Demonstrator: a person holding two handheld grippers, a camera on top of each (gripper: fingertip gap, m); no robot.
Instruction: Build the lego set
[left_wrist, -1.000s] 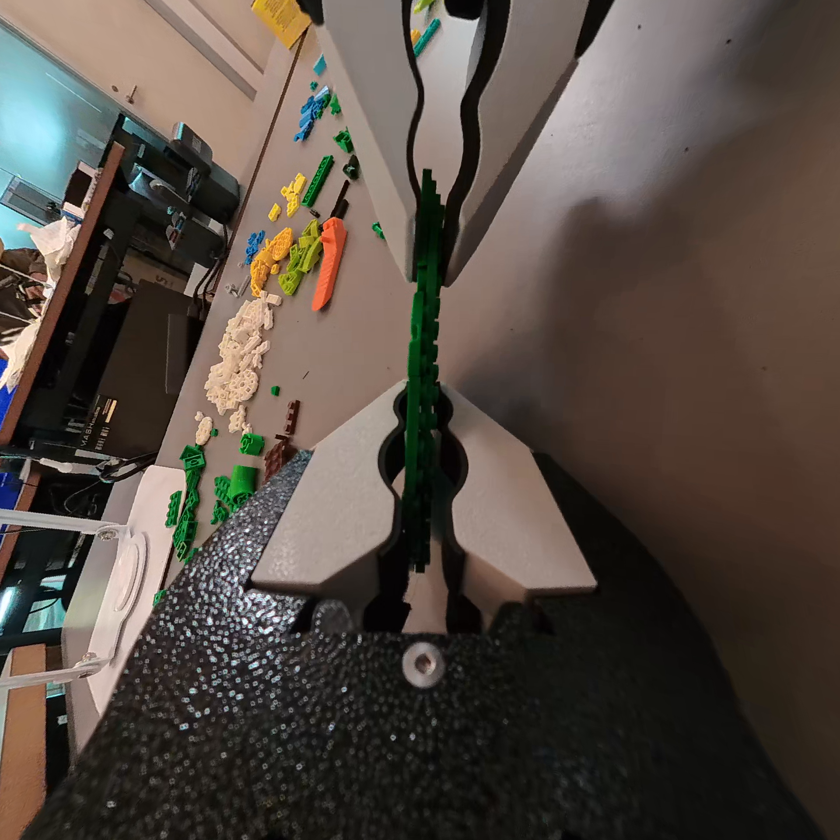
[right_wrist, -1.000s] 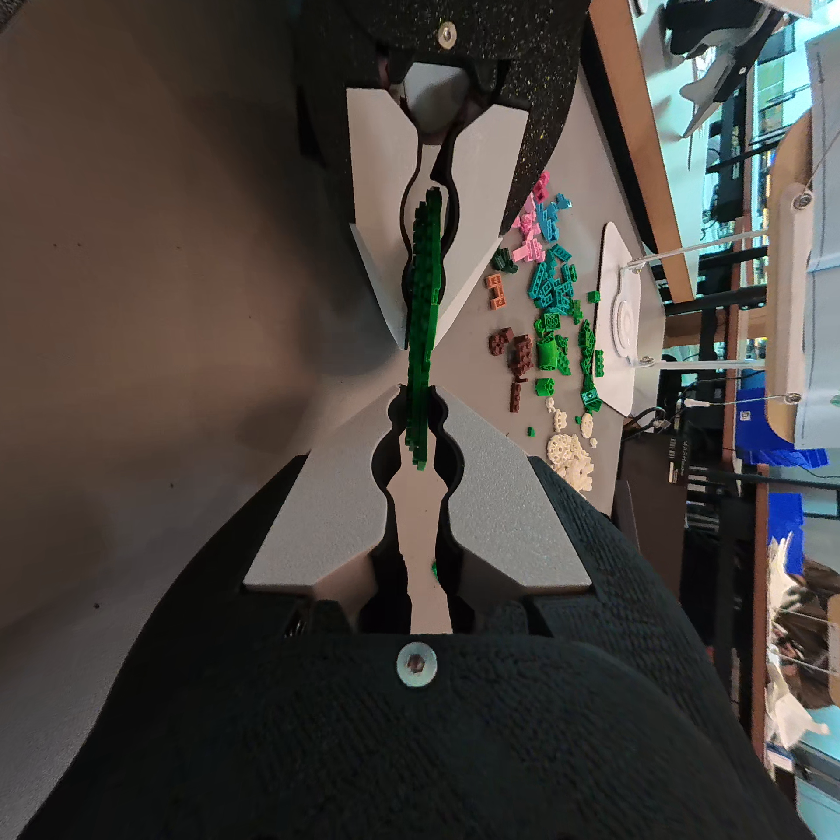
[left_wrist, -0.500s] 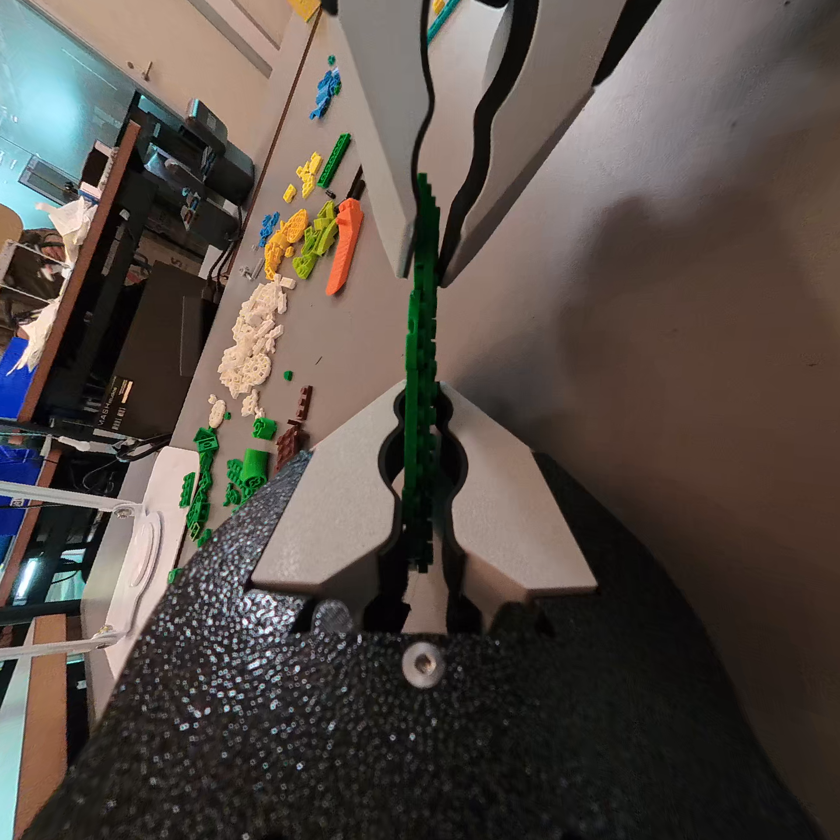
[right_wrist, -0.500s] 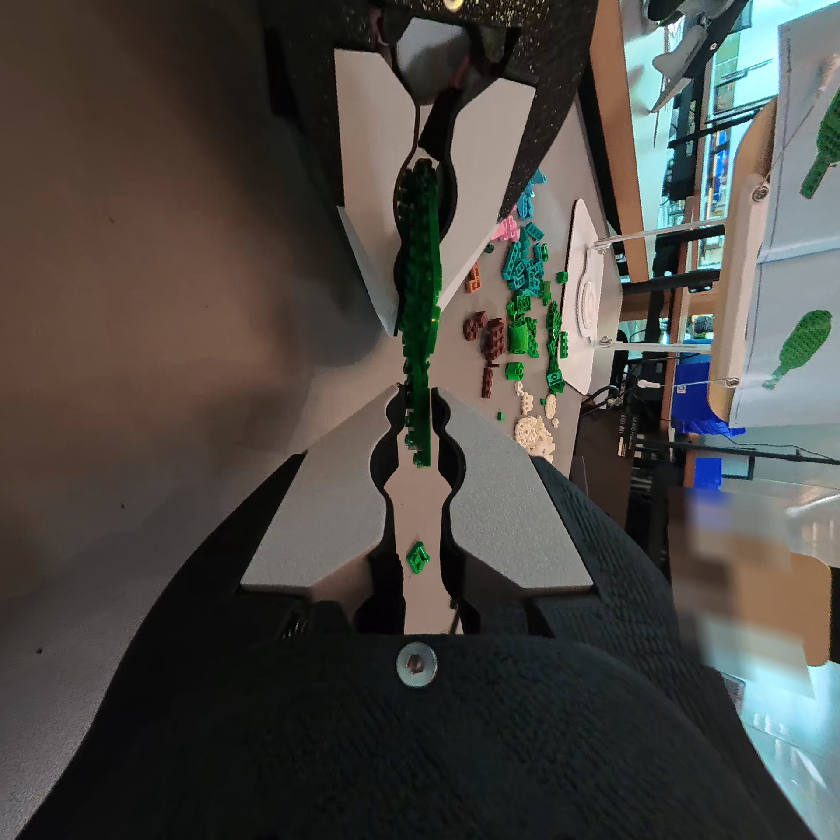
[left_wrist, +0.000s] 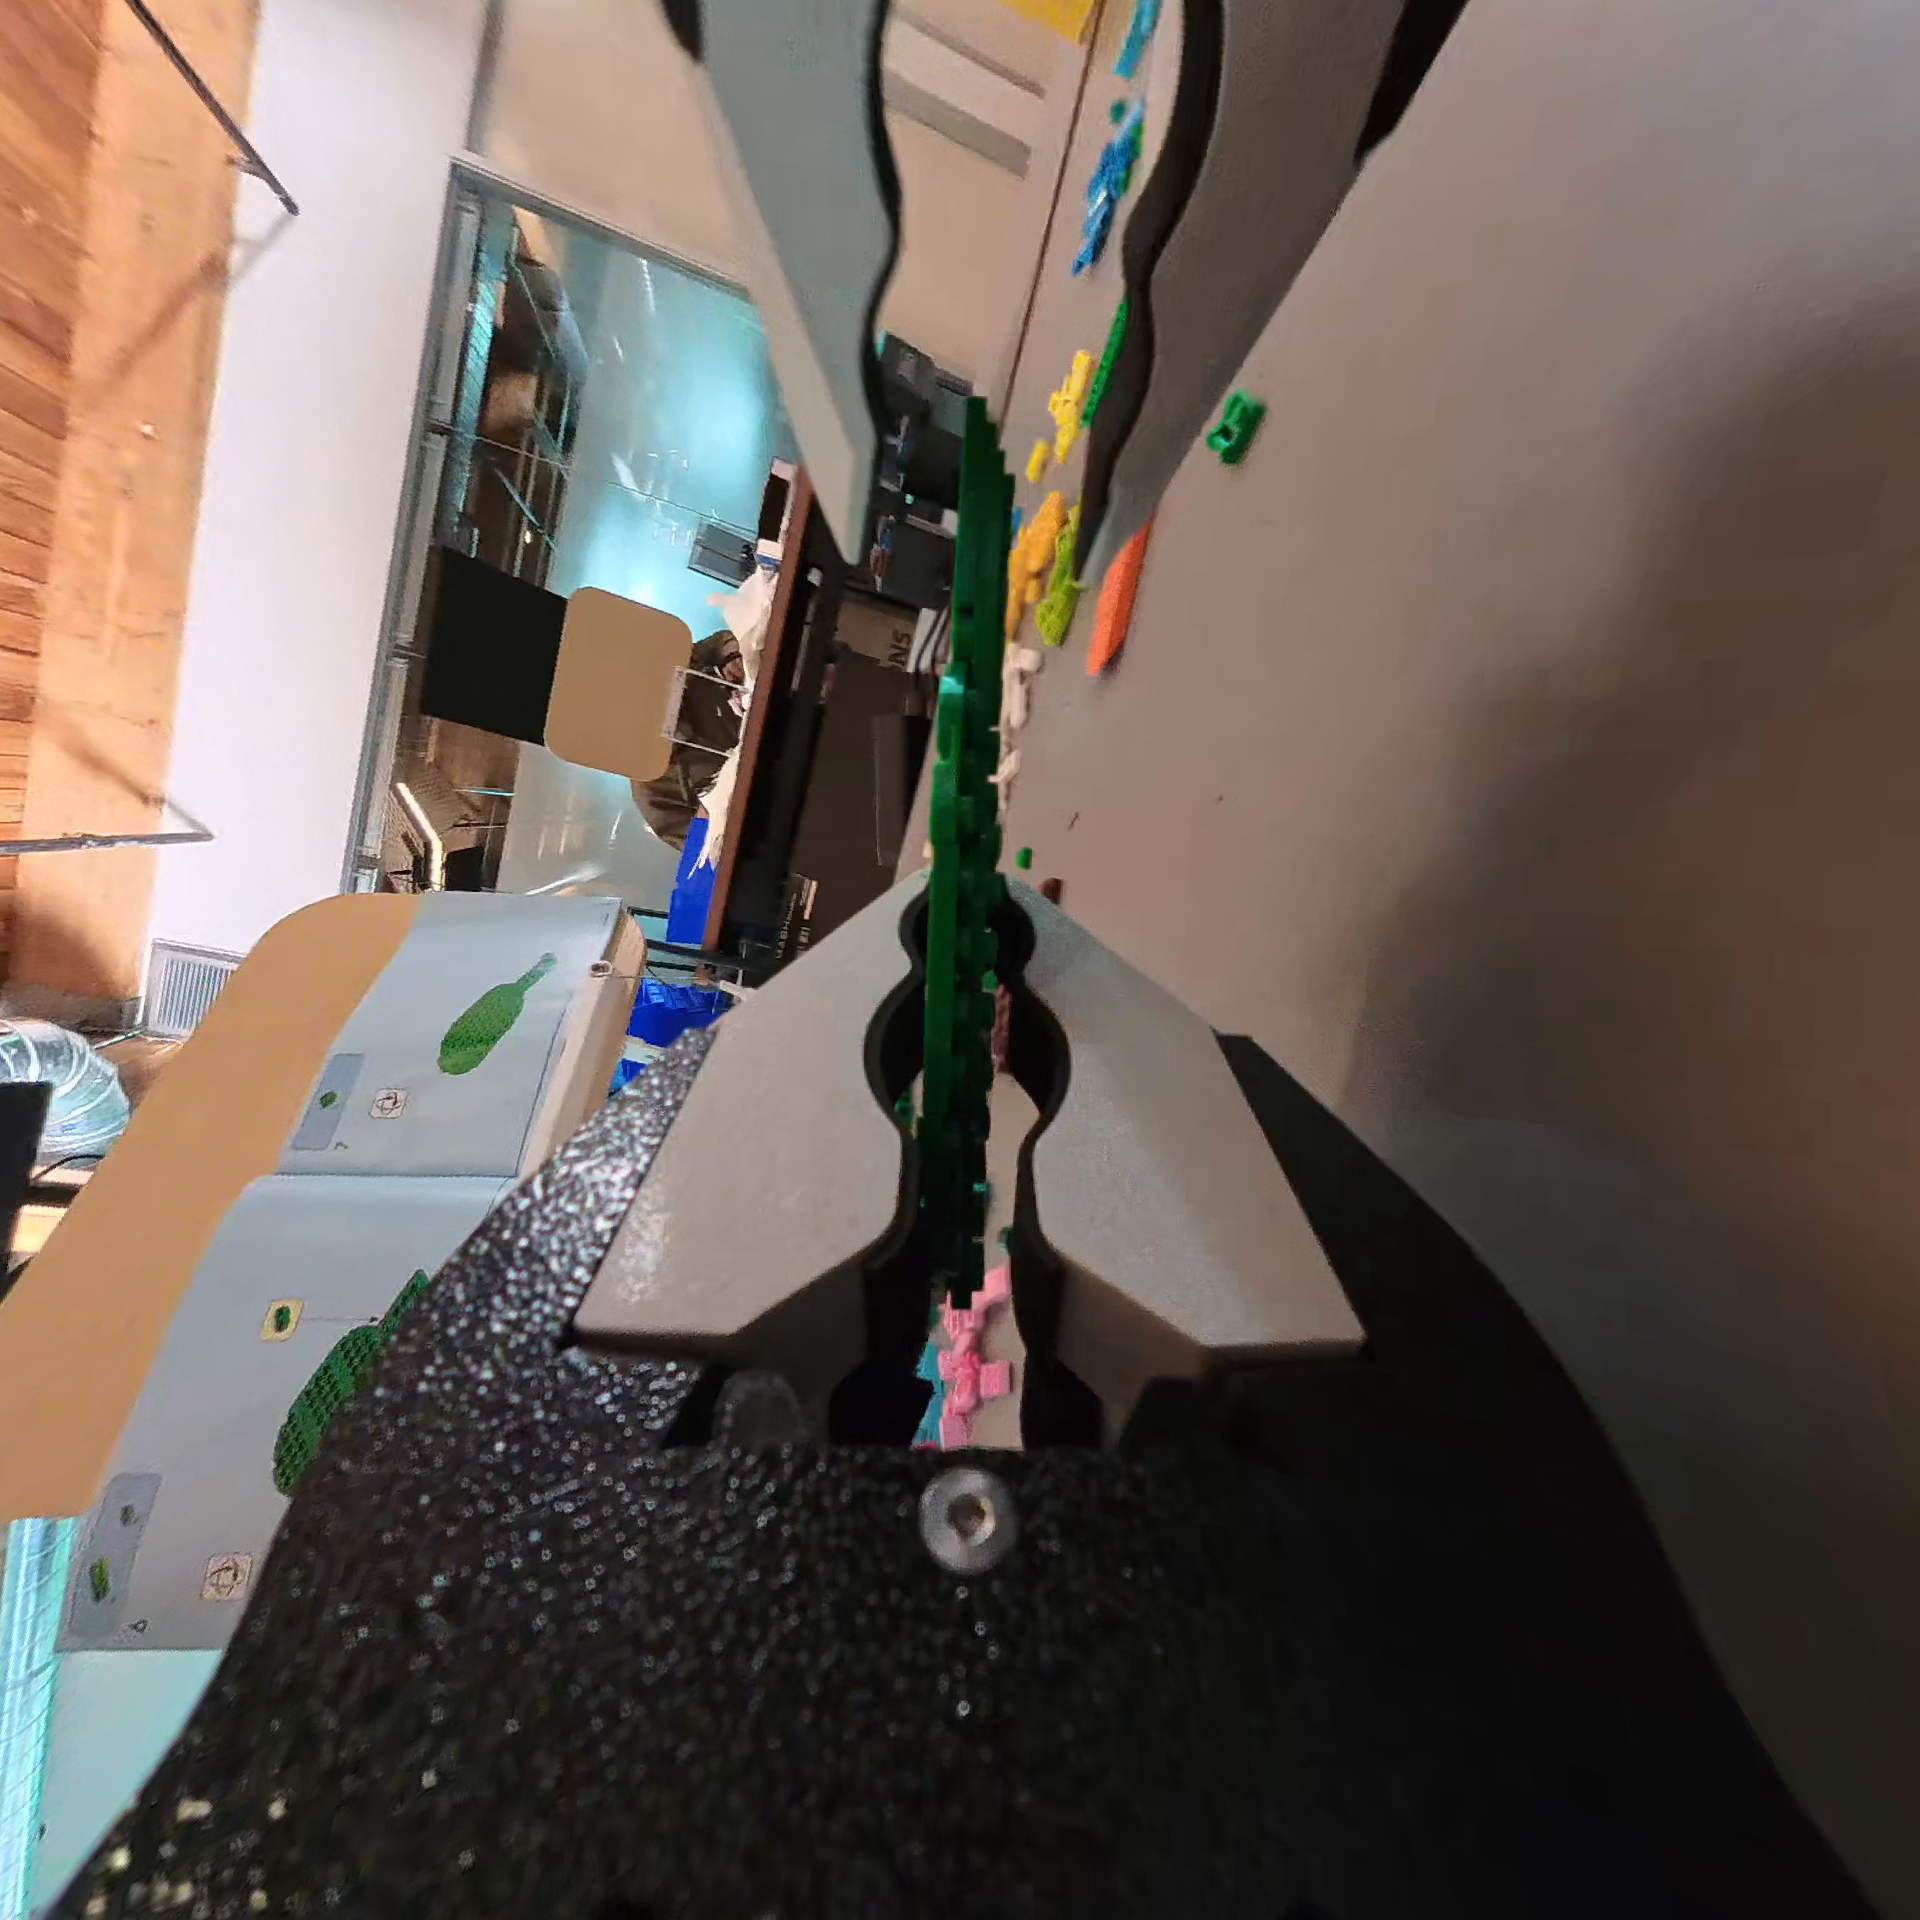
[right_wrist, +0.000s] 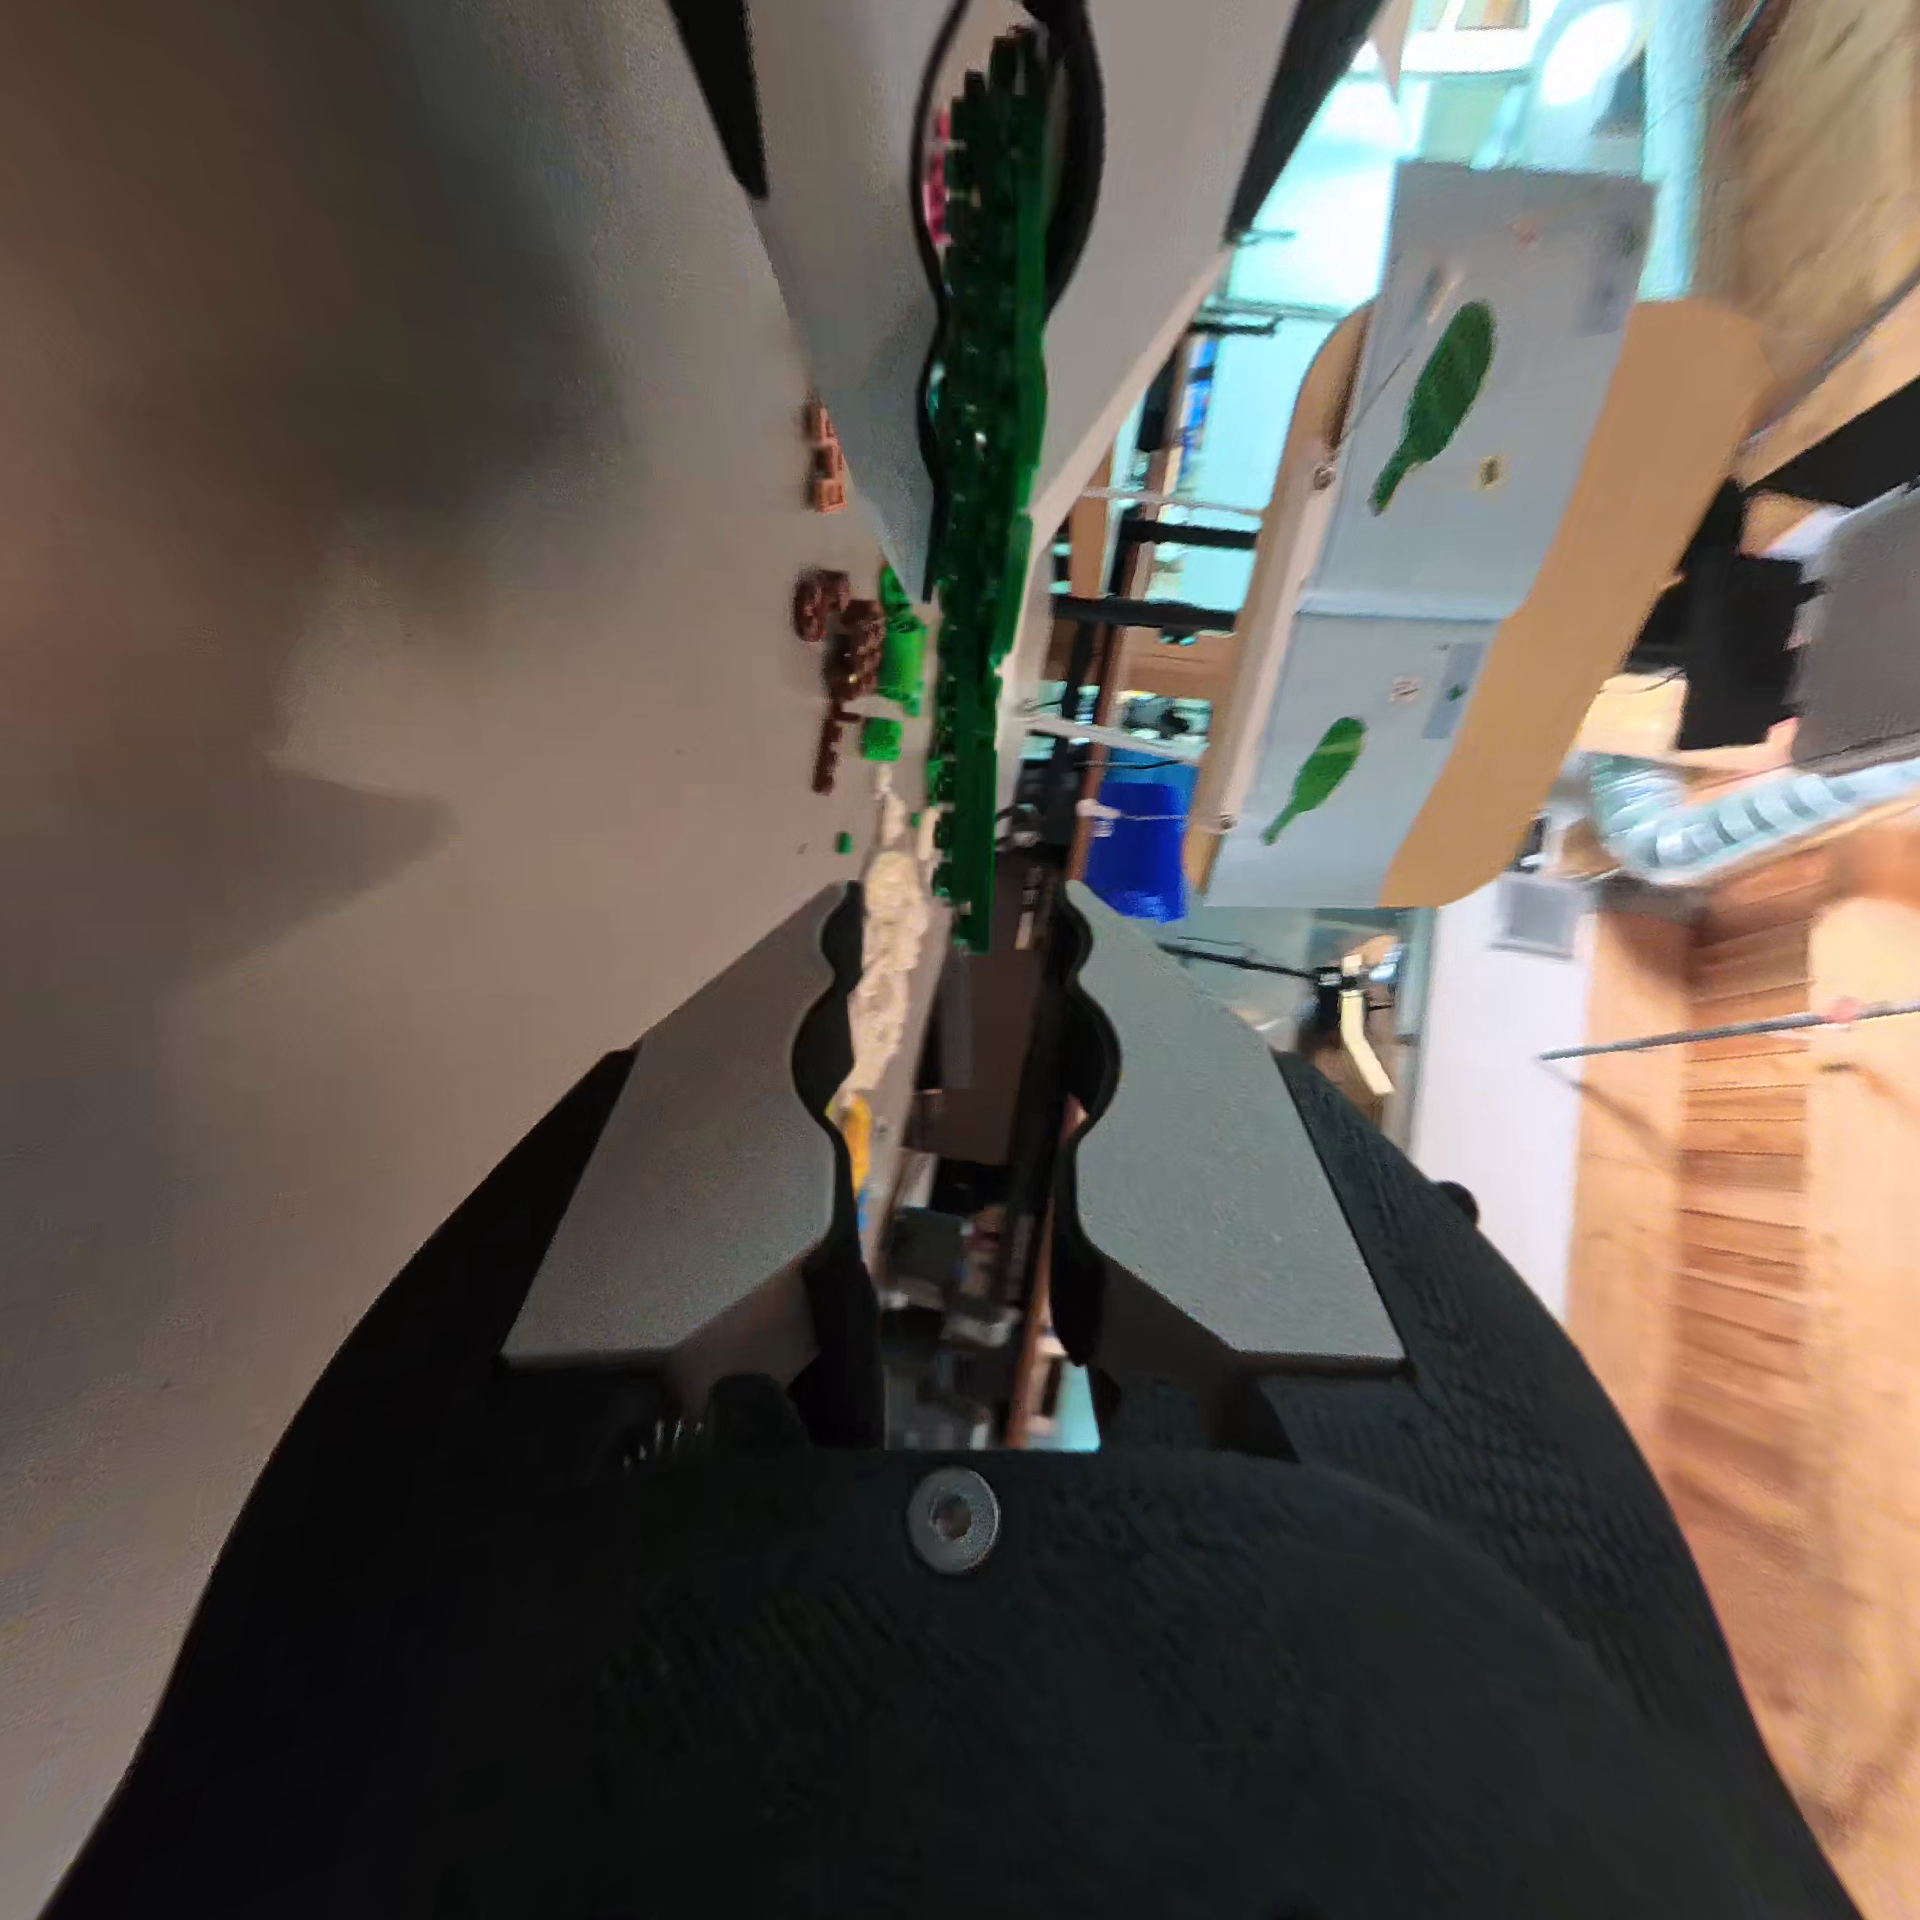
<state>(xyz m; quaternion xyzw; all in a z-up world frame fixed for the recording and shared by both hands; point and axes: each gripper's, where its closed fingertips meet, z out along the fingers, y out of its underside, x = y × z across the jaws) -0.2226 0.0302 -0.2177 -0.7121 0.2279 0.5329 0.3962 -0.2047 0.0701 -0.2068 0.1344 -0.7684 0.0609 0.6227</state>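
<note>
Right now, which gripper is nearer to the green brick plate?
Left. The left gripper has its fingers closed on the green brick plate; the right gripper is open, just off the plate's end.

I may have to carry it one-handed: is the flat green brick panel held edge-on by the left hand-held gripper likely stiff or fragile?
Probably fairly stiff: the green brick panel juts straight beyond the left hand-held gripper, with the right hand-held gripper open and clear of it. Its stacked small plates suggest it could split if bent. It looks thin, so probably light.
</note>
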